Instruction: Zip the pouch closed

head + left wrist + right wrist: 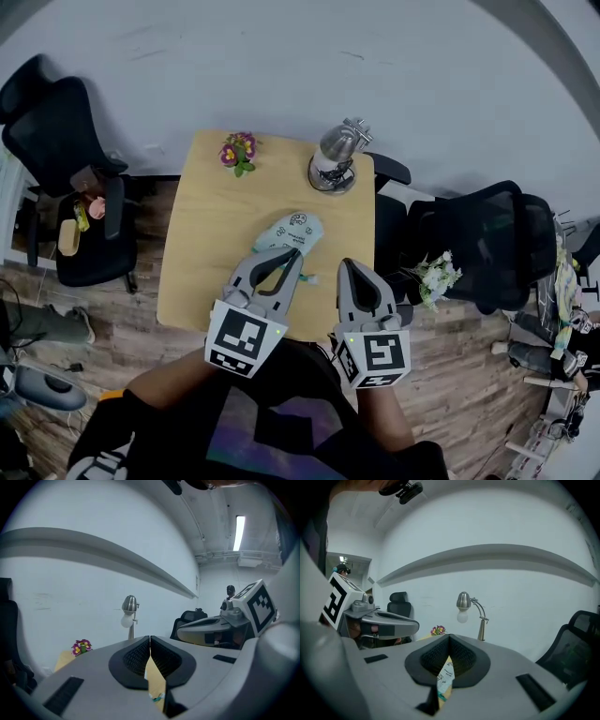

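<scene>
Since the pouch (292,231) looks like thin printed fabric, expect it to be light, limp and prone to sliding on the wooden table (202,272) (one end will need pinning while the slider is drawn). Best holds, by my judgement: the fabric edge beside the zip for one gripper, and the small teal tab (307,278), likely the pull, for the other.

Pouch lies flat mid-table, at 12 o'clock from the left gripper (292,254) and 10 o'clock from the right gripper (348,265).

Both grippers: jaws pressed together, nothing pinched. They are held side by side above the table, noses toward 12 o'clock, tipped slightly down. Zip state unreadable.
</scene>
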Motion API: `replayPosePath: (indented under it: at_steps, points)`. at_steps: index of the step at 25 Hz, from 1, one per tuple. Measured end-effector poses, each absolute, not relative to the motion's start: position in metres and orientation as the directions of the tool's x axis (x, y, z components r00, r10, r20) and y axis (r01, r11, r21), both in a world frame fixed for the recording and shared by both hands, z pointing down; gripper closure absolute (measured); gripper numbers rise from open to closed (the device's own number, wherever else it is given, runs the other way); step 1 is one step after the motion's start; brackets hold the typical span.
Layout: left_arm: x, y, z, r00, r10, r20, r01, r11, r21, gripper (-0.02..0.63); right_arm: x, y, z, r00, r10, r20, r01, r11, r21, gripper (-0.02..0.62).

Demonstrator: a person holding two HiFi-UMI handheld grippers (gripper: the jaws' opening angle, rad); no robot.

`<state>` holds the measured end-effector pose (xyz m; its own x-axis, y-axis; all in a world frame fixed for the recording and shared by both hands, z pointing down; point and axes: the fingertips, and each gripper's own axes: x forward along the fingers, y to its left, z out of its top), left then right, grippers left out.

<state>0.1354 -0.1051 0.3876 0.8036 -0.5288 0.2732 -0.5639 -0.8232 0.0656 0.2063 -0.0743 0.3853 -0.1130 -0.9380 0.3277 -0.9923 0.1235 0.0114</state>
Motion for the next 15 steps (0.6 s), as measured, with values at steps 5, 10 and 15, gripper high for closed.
replayPosePath:
  at_steps: [5, 10, 15]
  points:
    - [0.1392, -0.1058, 0.3873, 0.809, -0.520, 0.275, -0.556, -0.829, 0.066, 0.595, 0.2090, -0.0733, 0.3904, -0.102, -0.935, 0.340, -0.994, 0.110, 0.002, 0.581]
    - [0.1415, -0.1061, 0.3898, 0.812, -0.512, 0.282, -0.548, -0.834, 0.066, 0.595, 0.2105, -0.0735, 0.3937, -0.097, -0.932, 0.350, -0.995, 0.104, 0.001, 0.581]
    - [0.1434, -0.1077, 0.3918, 0.813, -0.507, 0.286, -0.545, -0.836, 0.068, 0.595, 0.2114, -0.0747, 0.3966, -0.097, -0.930, 0.355, -0.995, 0.104, 0.000, 0.581]
